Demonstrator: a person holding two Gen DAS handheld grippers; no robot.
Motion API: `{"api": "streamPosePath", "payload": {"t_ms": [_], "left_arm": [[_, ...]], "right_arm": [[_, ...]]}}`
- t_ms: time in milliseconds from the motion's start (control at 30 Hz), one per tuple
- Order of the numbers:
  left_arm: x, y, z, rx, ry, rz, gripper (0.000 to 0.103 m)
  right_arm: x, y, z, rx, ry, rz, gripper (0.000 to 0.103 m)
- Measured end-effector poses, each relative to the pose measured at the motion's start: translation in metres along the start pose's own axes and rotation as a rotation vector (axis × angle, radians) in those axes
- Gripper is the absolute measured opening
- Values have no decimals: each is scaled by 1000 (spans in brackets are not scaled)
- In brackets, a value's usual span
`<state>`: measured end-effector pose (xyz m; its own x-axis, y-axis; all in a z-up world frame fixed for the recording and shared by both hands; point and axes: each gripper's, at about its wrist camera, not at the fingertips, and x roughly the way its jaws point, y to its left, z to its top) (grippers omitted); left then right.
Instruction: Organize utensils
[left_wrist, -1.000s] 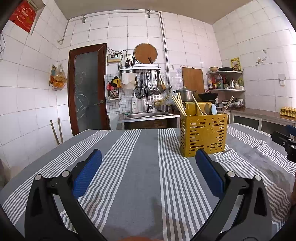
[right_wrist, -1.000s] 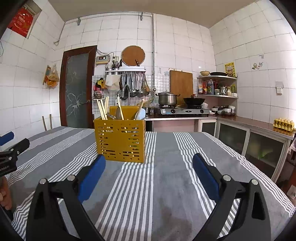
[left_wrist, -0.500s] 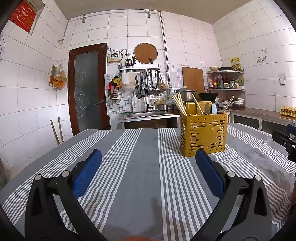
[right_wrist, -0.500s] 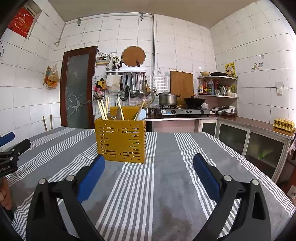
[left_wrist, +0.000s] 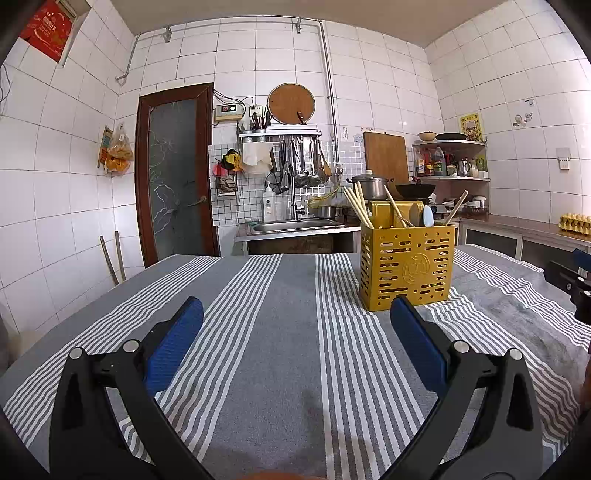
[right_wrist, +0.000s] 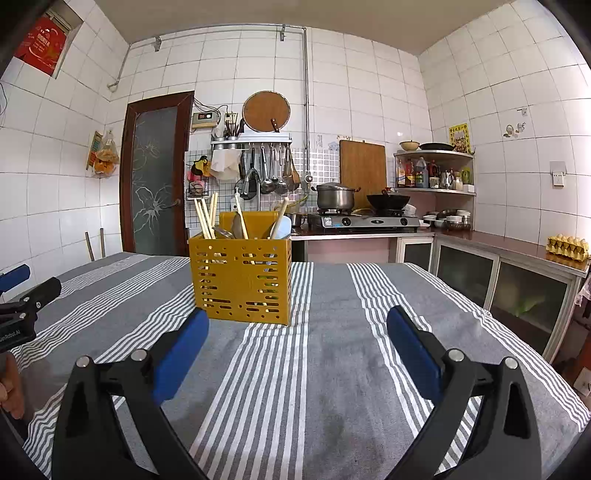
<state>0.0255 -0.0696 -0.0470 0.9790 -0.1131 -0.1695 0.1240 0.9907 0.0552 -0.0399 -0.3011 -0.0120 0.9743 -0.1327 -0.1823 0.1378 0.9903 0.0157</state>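
Observation:
A yellow perforated utensil holder stands upright on the striped tablecloth; it also shows in the right wrist view. Chopsticks, wooden handles and a pale spoon stick out of its top. My left gripper is open and empty, low over the cloth, with the holder ahead to its right. My right gripper is open and empty, with the holder ahead to its left. No loose utensil shows on the cloth.
The grey striped tablecloth covers the table. Behind are a sink, a gas stove with a pot and wok, a wall rack of hanging utensils and a door. The table edge drops off at right.
Both views have shifted very slightly; the holder sits a touch differently in frame. Both grippers stay open and empty.

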Motion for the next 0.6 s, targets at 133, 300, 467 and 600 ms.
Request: {"api": "streamPosePath", "payload": {"t_ms": [133, 300, 467, 600], "left_arm": [[0, 0, 0, -1, 0, 0, 98], [1, -2, -2, -4, 1, 0, 98], [1, -2, -2, -4, 3, -1, 98], [0, -3, -1, -6, 4, -2, 98]], "right_arm": [[1, -1, -1, 7, 2, 2, 95], [1, -1, -1, 6, 2, 1, 95], [1, -1, -1, 5, 3, 1, 95], [1, -1, 0, 4, 2, 1, 95]]}}
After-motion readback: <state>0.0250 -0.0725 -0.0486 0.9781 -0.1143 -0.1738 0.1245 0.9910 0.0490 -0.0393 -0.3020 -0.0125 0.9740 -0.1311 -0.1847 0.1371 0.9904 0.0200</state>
